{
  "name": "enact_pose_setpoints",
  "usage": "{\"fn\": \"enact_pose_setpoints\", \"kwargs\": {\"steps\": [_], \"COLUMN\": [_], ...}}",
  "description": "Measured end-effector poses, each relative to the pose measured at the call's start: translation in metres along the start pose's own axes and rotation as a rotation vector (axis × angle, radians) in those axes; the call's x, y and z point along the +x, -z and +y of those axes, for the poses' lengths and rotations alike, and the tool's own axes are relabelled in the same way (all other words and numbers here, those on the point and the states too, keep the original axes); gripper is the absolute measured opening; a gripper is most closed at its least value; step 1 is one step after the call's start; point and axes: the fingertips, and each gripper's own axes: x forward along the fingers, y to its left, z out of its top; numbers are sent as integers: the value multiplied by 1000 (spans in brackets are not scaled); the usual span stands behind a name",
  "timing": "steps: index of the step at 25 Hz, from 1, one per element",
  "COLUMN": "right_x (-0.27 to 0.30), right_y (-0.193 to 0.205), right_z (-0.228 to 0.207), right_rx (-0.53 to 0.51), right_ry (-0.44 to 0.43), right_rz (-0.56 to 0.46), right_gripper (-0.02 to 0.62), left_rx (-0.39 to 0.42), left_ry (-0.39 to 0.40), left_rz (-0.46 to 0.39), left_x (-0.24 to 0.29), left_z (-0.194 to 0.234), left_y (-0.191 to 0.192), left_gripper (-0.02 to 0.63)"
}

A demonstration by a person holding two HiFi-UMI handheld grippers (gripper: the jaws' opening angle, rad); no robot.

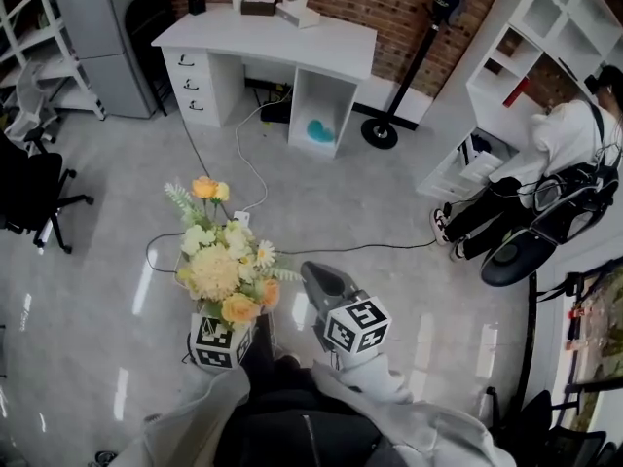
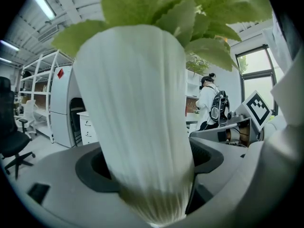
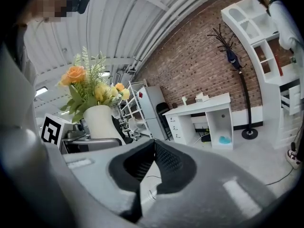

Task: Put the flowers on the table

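Note:
A bouquet of yellow, cream and orange flowers [image 1: 224,261] stands in a white ribbed vase [image 2: 137,118]. My left gripper [image 2: 152,175] is shut on the vase, one jaw on each side of its lower body, and holds it upright above the floor. In the head view the blooms hide the left gripper [image 1: 229,317] except for its marker cube. My right gripper [image 1: 316,278] is beside the bouquet on its right, and in its own view the right gripper [image 3: 153,144] has its jaws touching with nothing between them. The white desk [image 1: 292,37] stands far ahead by the brick wall.
A tissue box [image 1: 297,13] and small items sit on the desk. Cables [image 1: 253,178] trail over the grey floor. A black office chair [image 1: 29,193] is at left. A person [image 1: 565,144] crouches by white shelves [image 1: 545,27] at right, near a stand base [image 1: 380,132].

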Motion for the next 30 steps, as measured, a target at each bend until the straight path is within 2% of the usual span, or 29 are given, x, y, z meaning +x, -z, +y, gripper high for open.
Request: {"fn": "enact_pose_setpoints", "kwargs": {"steps": [15,19,23,30], "right_x": [165,202,234,273], "right_y": [-83,-103,-123,-142], "right_z": [-39,-53,-64,-84], "right_rx": [1,18,23,20], "right_ry": [-13,8,37,62], "right_rz": [-16,-17,-23,-58], "right_gripper": [0,0,0,0], "left_rx": [24,22,72,55], "left_ry": [12,60,68,101], "left_rz": [19,39,71,46], "left_x": [119,147,170,210], "left_z": [134,158,181,211], "left_y": [-63,-74,-84,-92], "left_gripper": [437,439,439,439]}}
